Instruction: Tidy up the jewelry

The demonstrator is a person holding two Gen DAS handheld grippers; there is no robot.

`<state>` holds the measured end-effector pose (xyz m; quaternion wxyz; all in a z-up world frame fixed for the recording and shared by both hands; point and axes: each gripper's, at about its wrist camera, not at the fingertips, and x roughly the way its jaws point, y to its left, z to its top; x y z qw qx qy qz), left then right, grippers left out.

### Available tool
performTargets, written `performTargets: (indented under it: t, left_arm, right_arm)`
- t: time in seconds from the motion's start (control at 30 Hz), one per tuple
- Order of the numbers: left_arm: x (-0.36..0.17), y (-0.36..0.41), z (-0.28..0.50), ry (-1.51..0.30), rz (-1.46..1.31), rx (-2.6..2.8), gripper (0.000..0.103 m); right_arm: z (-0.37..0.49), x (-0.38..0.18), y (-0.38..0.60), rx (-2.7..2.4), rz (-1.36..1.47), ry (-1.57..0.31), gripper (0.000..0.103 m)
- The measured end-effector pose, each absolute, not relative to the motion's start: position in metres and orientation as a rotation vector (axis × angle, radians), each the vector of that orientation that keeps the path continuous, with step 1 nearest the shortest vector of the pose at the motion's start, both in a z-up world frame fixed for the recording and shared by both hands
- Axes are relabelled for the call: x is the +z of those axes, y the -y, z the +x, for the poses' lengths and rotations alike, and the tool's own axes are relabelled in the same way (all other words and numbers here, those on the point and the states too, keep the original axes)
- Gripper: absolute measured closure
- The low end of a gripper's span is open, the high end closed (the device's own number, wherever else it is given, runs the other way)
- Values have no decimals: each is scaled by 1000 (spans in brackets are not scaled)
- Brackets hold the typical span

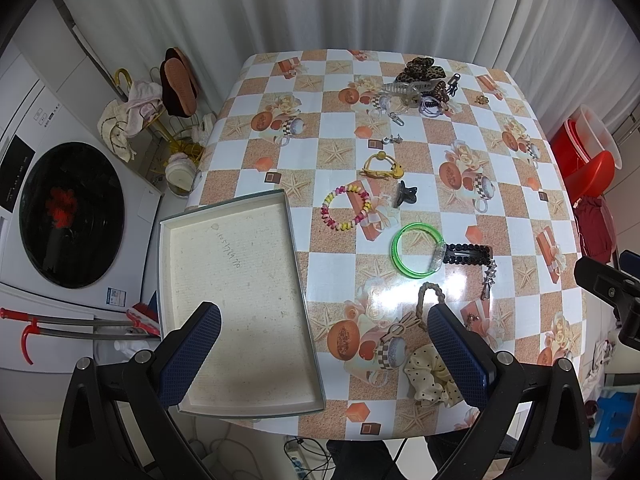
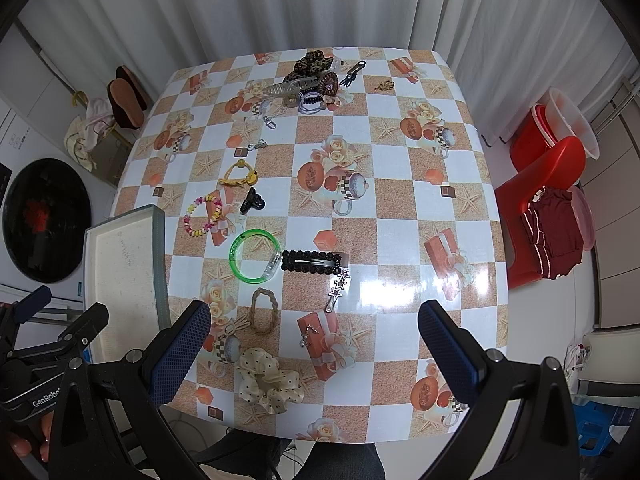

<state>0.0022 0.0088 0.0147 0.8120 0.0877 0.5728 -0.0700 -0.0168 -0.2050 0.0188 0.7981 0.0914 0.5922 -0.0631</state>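
An empty shallow white tray [image 1: 172, 256] lies at the table's left front edge; it also shows in the right wrist view [image 2: 158, 264]. Jewelry lies loose on the checked tablecloth: a green bangle [image 1: 400, 240] [image 2: 236, 264], a black beaded hair clip [image 1: 468, 255] [image 2: 312, 261], a colourful coil bracelet [image 1: 345, 207] [image 2: 202, 216], a braided tan ring [image 2: 264, 310], a cream dotted scrunchie [image 1: 428, 376] [image 2: 268, 384], and a small black claw clip [image 2: 252, 201]. My left gripper [image 1: 324, 356] is open above the tray's right edge. My right gripper [image 2: 314, 356] is open above the front of the table.
A pile of leopard clips and hair ties [image 2: 312, 76] lies at the far edge. A yellow hair tie [image 2: 238, 174] lies mid-left. A washing machine [image 1: 68, 216] stands left of the table. Red plastic chair and bins [image 2: 552, 172] stand to the right.
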Motion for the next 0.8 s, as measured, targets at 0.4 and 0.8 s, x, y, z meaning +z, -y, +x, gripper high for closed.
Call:
performTargets:
  t: [0.4, 0.8]
  left_arm:
    - [15, -9, 2, -1223, 188, -150, 0]
    - [14, -9, 2, -1225, 187, -149, 0]
  right_arm:
    - [-17, 18, 205, -136, 197, -1271, 0]
    - [-18, 17, 205, -136, 198, -1272, 0]
